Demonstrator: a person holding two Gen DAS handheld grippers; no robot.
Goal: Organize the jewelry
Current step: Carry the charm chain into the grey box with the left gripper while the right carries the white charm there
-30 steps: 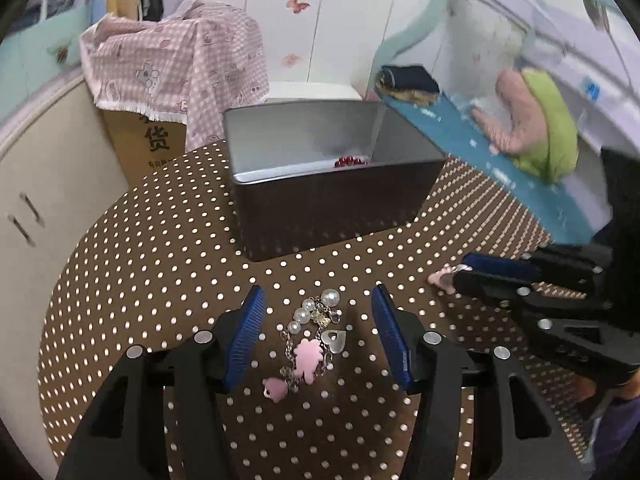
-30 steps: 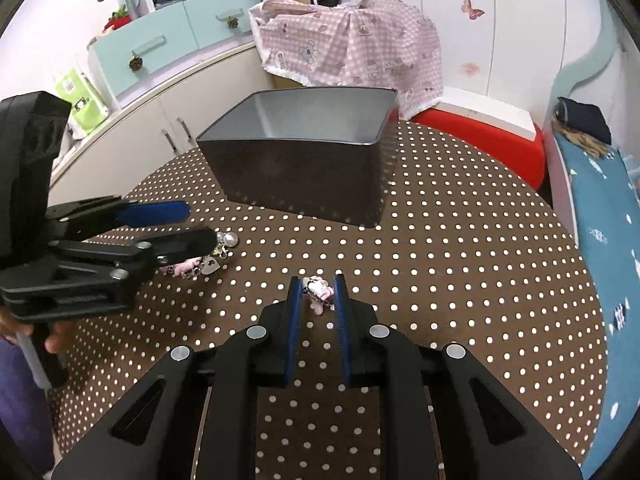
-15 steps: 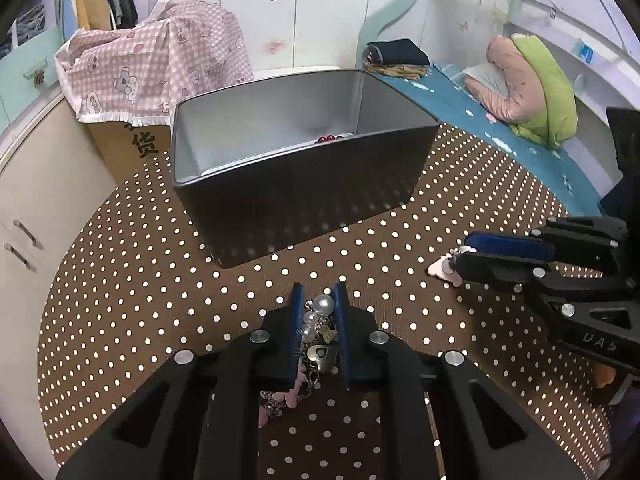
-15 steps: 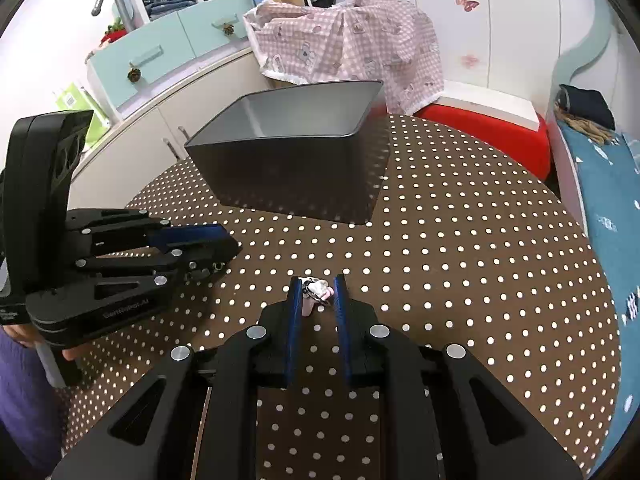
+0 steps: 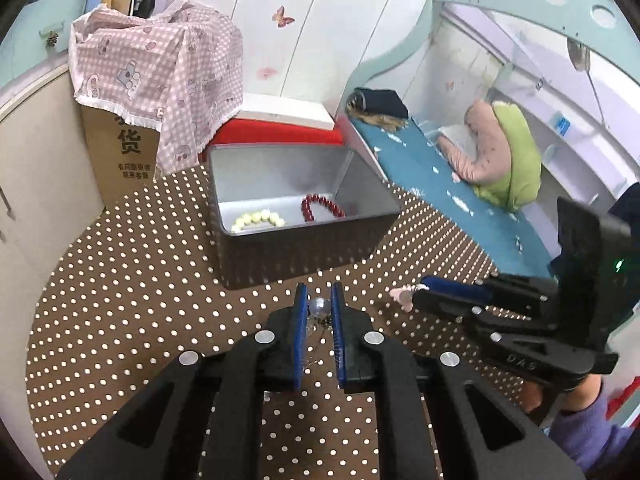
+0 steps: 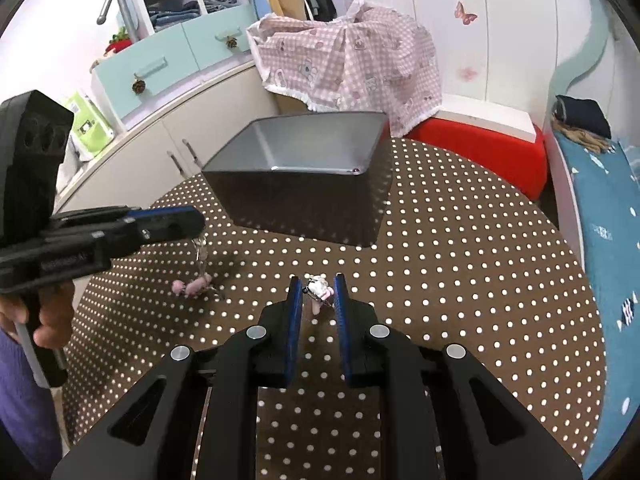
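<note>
**Both tools clamped on jewelry before the tin**

The left tool is clenched on a pearl charm chain; a clear bead shows between its blue pads, the rest is hidden behind the fingers there; the right wrist view shows that chain hanging from the left tool, its pink charms touching the dotted surface. The right tool grips a small pink-and-white trinket, its shape hard to make out; from the left wrist view only its pink tip pokes past the right tool. The metal tin stands beyond both; only the left wrist view shows its floor, with a red bead bracelet and a pale bead bracelet inside.
</note>
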